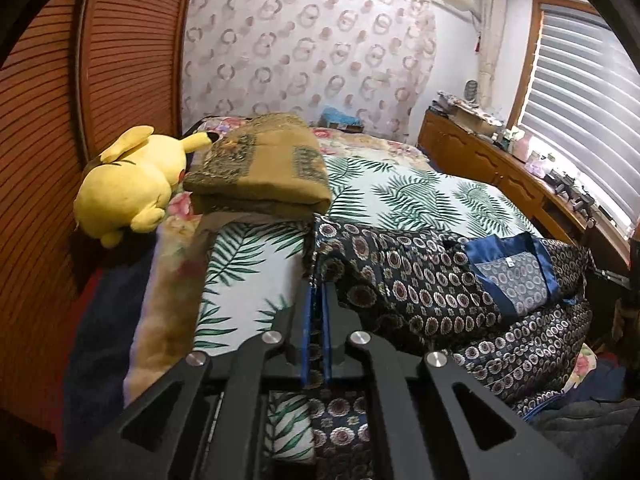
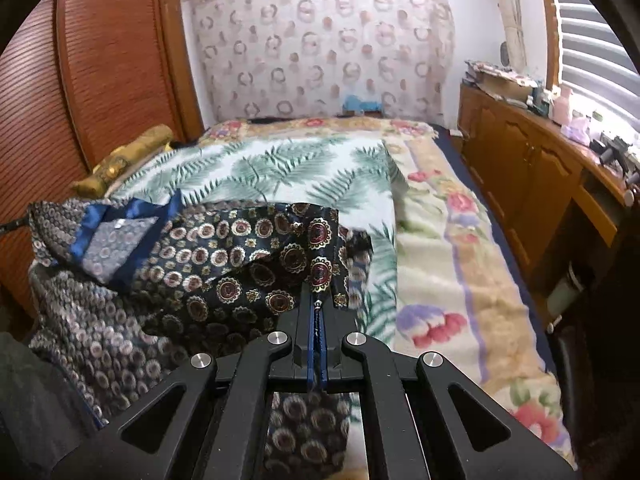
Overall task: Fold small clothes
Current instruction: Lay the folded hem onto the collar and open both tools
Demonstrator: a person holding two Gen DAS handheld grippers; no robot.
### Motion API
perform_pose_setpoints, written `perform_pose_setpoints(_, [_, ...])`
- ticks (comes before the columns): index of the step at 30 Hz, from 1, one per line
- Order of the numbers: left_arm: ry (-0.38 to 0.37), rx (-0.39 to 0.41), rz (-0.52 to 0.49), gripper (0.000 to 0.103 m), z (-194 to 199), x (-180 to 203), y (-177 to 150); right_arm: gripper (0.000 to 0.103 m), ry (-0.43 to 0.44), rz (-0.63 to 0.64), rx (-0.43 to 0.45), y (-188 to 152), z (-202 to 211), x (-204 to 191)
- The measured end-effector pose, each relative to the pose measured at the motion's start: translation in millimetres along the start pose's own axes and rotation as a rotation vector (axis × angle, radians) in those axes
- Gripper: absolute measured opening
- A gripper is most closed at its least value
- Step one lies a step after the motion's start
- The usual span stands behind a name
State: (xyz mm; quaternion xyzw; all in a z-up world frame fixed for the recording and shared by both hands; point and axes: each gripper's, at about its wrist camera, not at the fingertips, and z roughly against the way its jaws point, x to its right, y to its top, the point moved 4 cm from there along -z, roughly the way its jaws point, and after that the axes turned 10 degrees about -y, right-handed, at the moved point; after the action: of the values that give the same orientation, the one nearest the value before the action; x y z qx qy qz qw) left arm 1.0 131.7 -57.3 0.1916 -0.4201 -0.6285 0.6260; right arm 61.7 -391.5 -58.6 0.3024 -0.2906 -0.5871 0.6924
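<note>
Left gripper [image 1: 318,304] and right gripper [image 2: 319,312]: each clamped on an edge of the dark medallion-print garment with blue satin trim [image 1: 440,280], at the bed's near edge. White neck label [image 1: 509,262], unreadable. Palm-leaf bedsheet [image 1: 420,196]; floral blanket [image 2: 448,248] along the right edge. Folded olive cloth [image 1: 260,168], yellow plush toy [image 1: 132,184] at the left edge. Louvred wooden wardrobe [image 1: 128,48], patterned wall [image 2: 320,48].

We see our left gripper [image 1: 318,292] as a matte black frame: two thick linkage arms on each side with triangular cut-outs, capped by four round silver pivot screws [image 1: 272,337] set in an arc just behind the fingers. The fingers [image 1: 306,320] are black with blue pads on their inner faces. Our right gripper [image 2: 319,308] is built alike, with the same silver screws [image 2: 277,337] and blue-lined fingers [image 2: 311,340]
</note>
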Motion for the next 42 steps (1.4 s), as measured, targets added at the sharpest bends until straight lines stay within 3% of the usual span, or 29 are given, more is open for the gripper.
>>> perform_pose_setpoints(4, [0.020,0.018,-0.013,0.010,10,-6,6,0.002,-0.008,0.000,-0.033,-6,-9,2])
perform_pose_setpoints(6, [0.027,0.032,-0.025,0.023,14,-7,12,0.003,-0.016,0.000,-0.023,-3,-6,2])
perform_pose_setpoints(9, [0.037,0.036,-0.053,0.031,13,-7,22,0.015,-0.033,0.003,0.011,4,2,5])
perform_pose_setpoints(13, [0.020,0.023,-0.061,0.039,1,-9,40,0.018,-0.056,0.014,0.047,21,8,8])
perform_pose_setpoints(15, [0.006,0.002,-0.063,0.052,-12,-9,48,0.024,-0.063,0.018,0.063,31,7,9])
perform_pose_setpoints(16, [0.000,-0.007,-0.074,0.055,-17,-8,51,0.034,-0.065,0.024,0.069,38,3,8])
perform_pose_setpoints(17, [-0.007,-0.018,-0.084,0.055,-24,-7,54,0.042,-0.068,0.032,0.064,41,-2,7])
perform_pose_setpoints(29, [0.021,-0.147,-0.111,0.056,-99,-10,71,0.043,-0.018,0.045,-0.037,61,-76,-9])
perform_pose_setpoints(42, [0.018,-0.305,-0.067,0.056,-138,-28,33,0.056,-0.029,0.094,-0.154,40,-104,-16])
